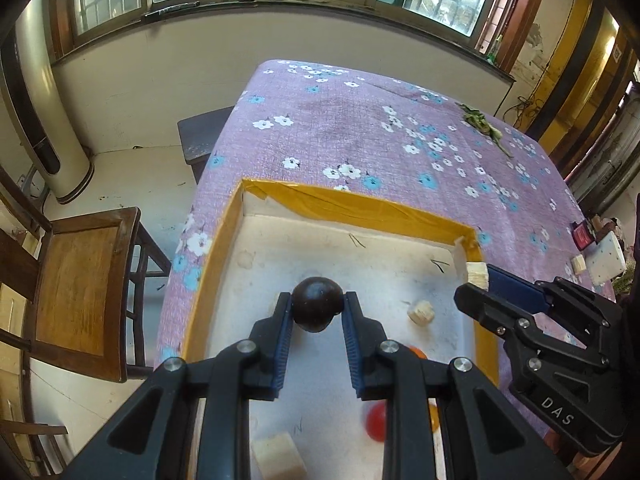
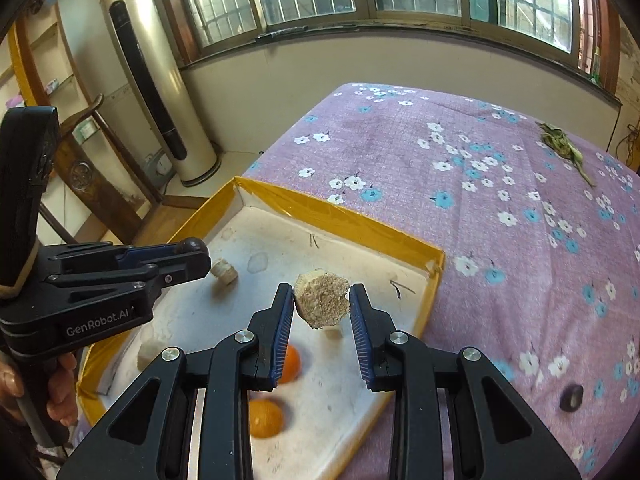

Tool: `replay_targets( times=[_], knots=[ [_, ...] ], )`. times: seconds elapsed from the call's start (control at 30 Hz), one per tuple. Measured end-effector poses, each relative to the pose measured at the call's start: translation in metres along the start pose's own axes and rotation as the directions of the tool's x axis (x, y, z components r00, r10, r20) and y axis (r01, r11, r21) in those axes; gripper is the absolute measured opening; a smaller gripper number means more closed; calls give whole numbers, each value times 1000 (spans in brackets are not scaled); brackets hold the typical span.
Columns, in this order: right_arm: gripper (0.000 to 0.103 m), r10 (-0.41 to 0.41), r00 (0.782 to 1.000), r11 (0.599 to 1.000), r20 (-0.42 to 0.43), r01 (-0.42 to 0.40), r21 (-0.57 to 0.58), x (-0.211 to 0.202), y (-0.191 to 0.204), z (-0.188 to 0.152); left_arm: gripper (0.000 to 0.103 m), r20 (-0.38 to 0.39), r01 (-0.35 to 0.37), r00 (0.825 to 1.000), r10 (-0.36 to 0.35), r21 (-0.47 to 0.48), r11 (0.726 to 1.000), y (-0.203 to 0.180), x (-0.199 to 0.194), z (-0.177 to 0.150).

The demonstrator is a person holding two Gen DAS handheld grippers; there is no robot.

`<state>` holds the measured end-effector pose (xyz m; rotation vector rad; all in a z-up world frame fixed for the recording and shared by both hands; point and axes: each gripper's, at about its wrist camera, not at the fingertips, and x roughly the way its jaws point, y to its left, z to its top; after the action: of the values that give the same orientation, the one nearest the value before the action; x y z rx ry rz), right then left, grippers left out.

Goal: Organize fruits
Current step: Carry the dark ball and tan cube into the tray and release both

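Observation:
My left gripper (image 1: 318, 306) is shut on a dark round fruit (image 1: 318, 306) and holds it above the white tray with yellow taped rim (image 1: 360, 204). My right gripper (image 2: 321, 300) is shut on a pale rough chunk (image 2: 321, 300) above the same tray (image 2: 340, 210). In the tray lie two orange fruits (image 2: 265, 418) (image 2: 291, 364), a red fruit (image 1: 377, 422) and several pale chunks (image 1: 420, 313). The right gripper shows in the left wrist view (image 1: 478, 280), holding the chunk (image 1: 477, 274). The left gripper shows in the right wrist view (image 2: 192, 250).
The tray sits at the near left corner of a table with a purple floral cloth (image 1: 360, 128). A dark fruit (image 2: 571, 398) lies on the cloth to the right. Green leaves (image 2: 560, 142) lie far right. A wooden chair (image 1: 76, 288) stands left of the table.

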<state>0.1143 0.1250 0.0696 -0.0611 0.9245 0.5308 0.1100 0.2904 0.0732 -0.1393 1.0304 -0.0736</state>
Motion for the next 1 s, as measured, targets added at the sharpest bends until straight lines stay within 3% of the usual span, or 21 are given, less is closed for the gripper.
replay_targets(
  times=[0.27,0.47,0.77,0.87,1.0],
  knots=[
    [28,20,995,999,-94,-15,46,46,-15,9,27,-55,-25,998,25,-2,1000,2,39,14],
    [28,-8,992,1000,-127,10,19,61,-17,10,27,-79,-33,996,33,1,999,4,56,19],
    [29,-34,988,999,-150,31,-17,70,-14,9,27,-94,-48,994,48,8,999,4,66,20],
    [38,-45,987,999,-152,43,-16,69,-16,8,28,-95,-49,994,49,5,999,5,66,20],
    [38,-56,987,998,-151,57,5,63,-24,5,29,-102,-58,993,58,8,998,5,64,17]
  ],
)
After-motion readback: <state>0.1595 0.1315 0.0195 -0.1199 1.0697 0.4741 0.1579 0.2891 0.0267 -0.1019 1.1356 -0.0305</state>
